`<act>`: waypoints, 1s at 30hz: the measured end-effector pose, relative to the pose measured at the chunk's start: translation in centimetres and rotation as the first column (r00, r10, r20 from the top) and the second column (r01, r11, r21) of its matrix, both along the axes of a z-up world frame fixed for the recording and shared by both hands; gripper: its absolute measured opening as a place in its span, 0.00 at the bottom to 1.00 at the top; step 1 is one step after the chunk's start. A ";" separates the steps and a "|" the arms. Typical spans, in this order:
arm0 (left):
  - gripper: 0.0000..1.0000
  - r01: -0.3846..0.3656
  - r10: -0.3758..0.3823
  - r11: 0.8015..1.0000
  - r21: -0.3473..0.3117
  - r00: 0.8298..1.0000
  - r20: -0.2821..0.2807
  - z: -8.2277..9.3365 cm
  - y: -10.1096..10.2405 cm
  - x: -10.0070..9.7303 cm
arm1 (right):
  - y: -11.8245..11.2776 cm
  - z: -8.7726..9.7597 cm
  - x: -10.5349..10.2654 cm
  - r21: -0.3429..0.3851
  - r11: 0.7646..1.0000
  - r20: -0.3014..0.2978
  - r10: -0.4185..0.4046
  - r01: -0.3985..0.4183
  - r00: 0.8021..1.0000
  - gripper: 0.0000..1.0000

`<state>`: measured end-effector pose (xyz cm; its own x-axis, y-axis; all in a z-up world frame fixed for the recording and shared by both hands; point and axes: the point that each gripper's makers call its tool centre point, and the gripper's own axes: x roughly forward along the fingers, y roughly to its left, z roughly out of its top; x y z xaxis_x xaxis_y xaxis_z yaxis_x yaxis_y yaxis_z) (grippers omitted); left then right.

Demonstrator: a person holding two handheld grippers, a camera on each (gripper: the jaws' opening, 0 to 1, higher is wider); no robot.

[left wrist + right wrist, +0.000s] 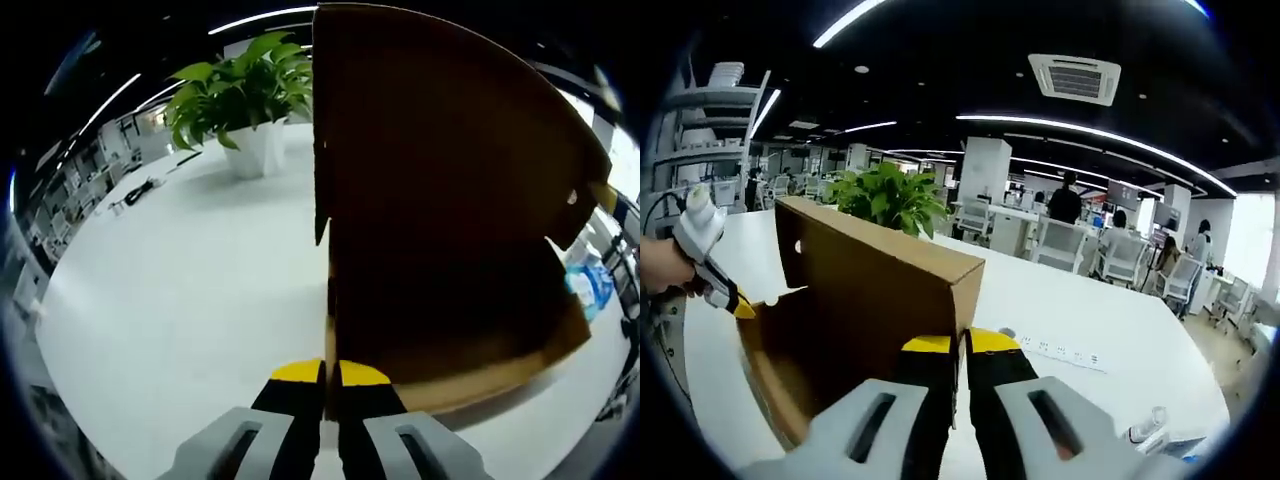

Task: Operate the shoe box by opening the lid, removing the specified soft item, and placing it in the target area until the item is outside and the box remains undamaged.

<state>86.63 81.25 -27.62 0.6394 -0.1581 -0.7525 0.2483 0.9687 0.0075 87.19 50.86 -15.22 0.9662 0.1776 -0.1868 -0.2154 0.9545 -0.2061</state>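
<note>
Brown corrugated cardboard dominates both views: the shoe box (870, 300) stands on the white matte table (180, 300), its lid (440, 200) raised as a broad, dull-brown panel that runs from our left gripper (325, 375) up toward twelve o'clock in the left gripper view. That left gripper, with yellow-tipped black jaws, is pressed together on the lid's thin edge, pinching it. In the right gripper view the left gripper (725, 290) appears at nine o'clock, held by a hand (660, 265) at the cardboard's far corner. Our right gripper (965, 350) has its jaws pressed together with no visible gap, sitting at the box's near upper corner; we cannot tell whether it nips the wall or merely rests beside it. We judge the lid-opening step to be underway. To do it well, we should swing the lid along its hinge crease slowly, steady the base, and avoid twisting, since thin board creases and tears easily. The soft item is hidden from us. A leafy green plant in a white pot (250, 110) stands beyond at eleven o'clock.
</note>
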 end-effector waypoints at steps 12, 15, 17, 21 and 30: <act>0.03 0.003 -0.003 1.000 -0.003 1.000 0.009 -0.2 0.2 0.5 | 0.6 -1.5 -2.1 -0.030 0.999 0.046 0.013 -0.011 0.999 0.02; 0.03 0.004 -0.004 1.000 -0.005 1.000 0.011 -0.3 0.2 0.6 | 0.8 -1.9 -2.6 -0.049 0.999 0.049 0.014 -0.012 0.999 0.02; 0.03 0.004 -0.004 1.000 -0.010 1.000 0.013 -0.3 0.2 0.7 | 0.9 -2.4 -2.9 -0.059 0.998 0.045 0.014 -0.011 0.999 0.02; 0.03 0.006 -0.006 1.000 -0.015 1.000 0.019 -0.4 0.2 0.8 | 1.1 -3.2 -3.6 -0.073 0.997 0.031 0.016 -0.014 0.999 0.02; 0.04 0.043 -0.043 0.999 -0.014 0.998 0.038 -0.4 0.1 1.0 | 1.2 -4.7 -4.3 -0.072 0.997 -0.015 0.011 -0.012 1.000 0.03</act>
<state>87.62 81.37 -28.01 0.6598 -0.1970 -0.7251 0.2893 0.9572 0.0032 82.90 52.08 -19.91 0.9613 0.1742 -0.2134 -0.2295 0.9349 -0.2706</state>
